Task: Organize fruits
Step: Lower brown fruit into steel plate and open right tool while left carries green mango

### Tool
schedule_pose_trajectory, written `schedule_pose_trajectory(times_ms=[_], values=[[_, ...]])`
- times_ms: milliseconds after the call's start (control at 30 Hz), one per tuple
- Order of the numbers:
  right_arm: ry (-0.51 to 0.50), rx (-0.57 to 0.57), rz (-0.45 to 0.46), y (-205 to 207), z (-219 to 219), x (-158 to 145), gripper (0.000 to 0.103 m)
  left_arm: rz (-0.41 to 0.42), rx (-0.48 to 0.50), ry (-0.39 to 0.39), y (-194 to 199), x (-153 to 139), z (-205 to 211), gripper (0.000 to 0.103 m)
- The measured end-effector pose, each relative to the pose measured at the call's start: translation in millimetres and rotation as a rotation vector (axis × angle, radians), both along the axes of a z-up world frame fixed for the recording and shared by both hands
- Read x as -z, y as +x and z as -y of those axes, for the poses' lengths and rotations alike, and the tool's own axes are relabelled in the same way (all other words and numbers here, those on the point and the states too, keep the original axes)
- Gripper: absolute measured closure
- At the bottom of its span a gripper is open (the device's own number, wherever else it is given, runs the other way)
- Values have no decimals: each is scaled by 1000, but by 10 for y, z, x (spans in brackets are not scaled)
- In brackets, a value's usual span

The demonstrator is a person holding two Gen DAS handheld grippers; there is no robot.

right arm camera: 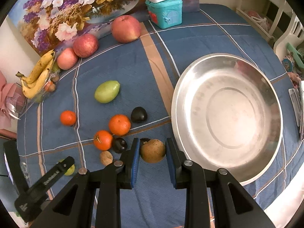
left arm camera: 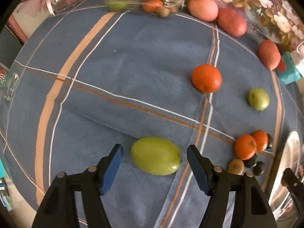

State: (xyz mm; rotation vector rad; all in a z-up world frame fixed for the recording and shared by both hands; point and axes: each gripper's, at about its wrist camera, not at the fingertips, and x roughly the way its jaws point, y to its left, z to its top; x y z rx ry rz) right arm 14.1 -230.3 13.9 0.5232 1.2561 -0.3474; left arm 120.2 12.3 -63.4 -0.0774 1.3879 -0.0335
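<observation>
Covering the table, blue plaid cloth (right arm camera: 121, 72) meets floral painting (right arm camera: 62, 9).

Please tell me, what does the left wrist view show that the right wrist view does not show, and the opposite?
Only the left wrist view shows the left gripper open around a large green fruit. Only the right wrist view shows the right gripper framing a brown fruit, fingers apart from it, and the whole steel bowl. Both show the bananas, red apples and oranges.
</observation>
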Motion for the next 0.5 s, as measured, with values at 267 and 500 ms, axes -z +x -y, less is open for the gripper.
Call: schedule_pose_trajectory(times_ms=[267,500], values=[[3,2,6,-4,1,-22,75,61,-61,-72,-14,-219,-233,48],[13,13,9,-24,46,-27,75,112,-81,-167,-67,-475,-256,49]])
